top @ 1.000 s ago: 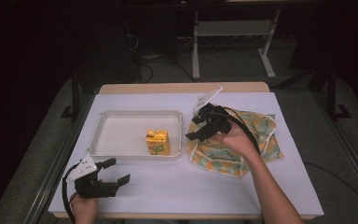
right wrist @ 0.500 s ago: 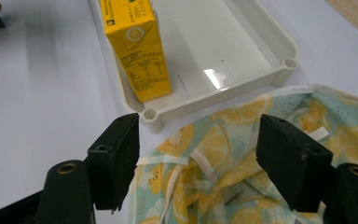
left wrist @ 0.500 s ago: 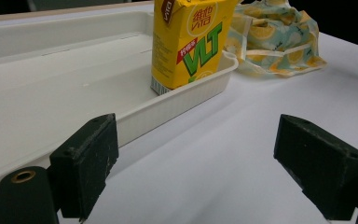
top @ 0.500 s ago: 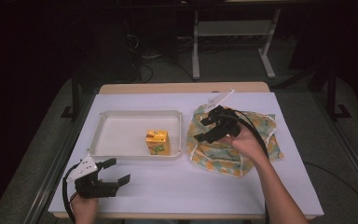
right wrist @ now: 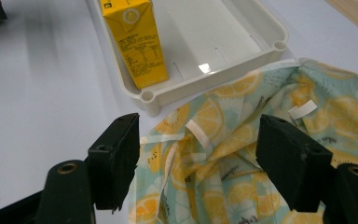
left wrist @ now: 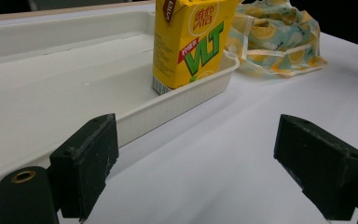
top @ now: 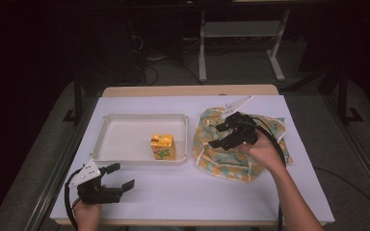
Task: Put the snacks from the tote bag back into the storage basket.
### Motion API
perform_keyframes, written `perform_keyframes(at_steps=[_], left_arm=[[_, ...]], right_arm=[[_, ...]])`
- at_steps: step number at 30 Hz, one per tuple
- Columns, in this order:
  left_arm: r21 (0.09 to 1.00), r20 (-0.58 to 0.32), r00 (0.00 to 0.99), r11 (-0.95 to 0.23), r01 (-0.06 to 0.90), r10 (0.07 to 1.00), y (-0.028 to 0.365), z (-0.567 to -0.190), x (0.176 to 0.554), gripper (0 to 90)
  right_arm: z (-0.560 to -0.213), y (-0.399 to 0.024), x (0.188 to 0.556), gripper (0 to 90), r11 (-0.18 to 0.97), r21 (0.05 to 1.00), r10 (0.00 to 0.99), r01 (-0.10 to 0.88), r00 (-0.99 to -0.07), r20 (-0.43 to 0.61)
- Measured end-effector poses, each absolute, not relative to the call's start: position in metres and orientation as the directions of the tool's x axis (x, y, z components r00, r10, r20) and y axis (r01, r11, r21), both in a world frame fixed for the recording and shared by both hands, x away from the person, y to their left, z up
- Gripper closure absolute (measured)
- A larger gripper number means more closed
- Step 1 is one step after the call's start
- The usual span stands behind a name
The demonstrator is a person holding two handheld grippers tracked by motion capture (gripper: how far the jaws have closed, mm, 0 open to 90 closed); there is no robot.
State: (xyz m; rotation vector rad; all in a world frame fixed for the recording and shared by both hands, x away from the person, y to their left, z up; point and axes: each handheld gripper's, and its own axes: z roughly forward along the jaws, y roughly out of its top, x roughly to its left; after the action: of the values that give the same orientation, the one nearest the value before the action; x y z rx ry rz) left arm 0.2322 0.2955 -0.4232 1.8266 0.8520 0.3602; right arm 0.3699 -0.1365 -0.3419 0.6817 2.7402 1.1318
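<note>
A yellow drink carton (top: 163, 147) stands upright in the near right corner of a white tray (top: 139, 117). Right of the tray lies a crumpled lemon-print cloth bag (top: 221, 163). My right gripper (top: 218, 135) hovers over the bag's left half, jaws apart and pointing toward the tray. In the right gripper view the bag (right wrist: 223, 140) lies below the open gripper (right wrist: 196, 168) with nothing pinched; the carton (right wrist: 137, 42) and tray (right wrist: 242, 37) lie beyond. My left gripper (top: 122, 175) rests open at the front left, facing the carton (left wrist: 191, 42) and tray (left wrist: 51, 70).
White paper (top: 183, 192) covers the table, with bare room along the front between the two hands. A black cable (top: 274, 144) trails from the right gripper over the bag. Dark floor and a metal stand's legs (top: 241, 43) lie beyond the table's far edge.
The right hand has carried its open gripper a little to the right over the bag. The left gripper, the carton and the tray have stayed put.
</note>
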Motion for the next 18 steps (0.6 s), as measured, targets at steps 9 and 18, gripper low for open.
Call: perform_keyframes(at_steps=[9, 18], left_arm=[[0.899, -0.141, 0.702, -0.206, 0.386, 0.698, 0.296, -0.423, 0.232, 13.4], [0.900, -0.143, 0.701, -0.204, 0.386, 0.698, 0.295, -0.423, 0.232, 13.4]], right_arm=[[-0.345, -0.151, 0.364, 29.6, 0.605, 0.695, 0.458, 0.389, -0.884, 0.096], [-0.346, -0.164, 0.355, 29.7, 0.580, 0.715, 0.464, 0.390, -0.880, 0.103]])
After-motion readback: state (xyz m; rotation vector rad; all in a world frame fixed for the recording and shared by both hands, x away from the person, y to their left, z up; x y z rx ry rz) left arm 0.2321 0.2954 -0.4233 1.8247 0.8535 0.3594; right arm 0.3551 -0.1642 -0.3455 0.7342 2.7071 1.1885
